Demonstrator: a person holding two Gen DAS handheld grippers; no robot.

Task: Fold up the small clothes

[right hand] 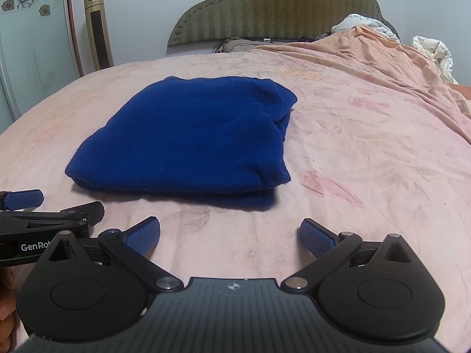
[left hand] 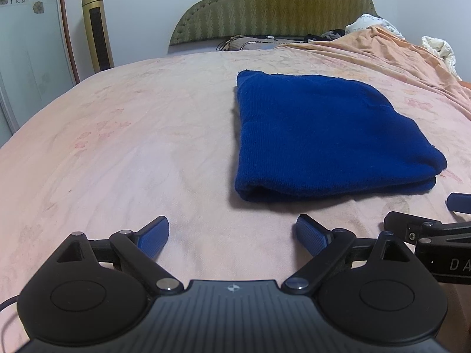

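Blue garment (left hand: 329, 135): lying folded into a thick, roughly square stack on the bed (left hand: 132, 147), layered edges facing the grippers, nothing touching it.
Left gripper (left hand: 232, 235): hovering low over the sheet just short of the garment's near edge, its blue-padded fingers (left hand: 154, 235) standing spread wide apart and holding nothing.
Right gripper (right hand: 229, 235): sitting beside the left one, also near the garment's front edge, its fingers (right hand: 316, 239) spread wide and gripping nothing.
Garment's place between views: showing ahead and to the right in the left wrist view, ahead and to the left in the right wrist view.
Bed: wearing a pale pink floral sheet, with an orange blanket (right hand: 382, 58) bunching along the far right side.
Headboard (left hand: 276, 3): standing green and padded at the far end.
Tower fan (left hand: 97, 26): standing gold against the wall to the left.
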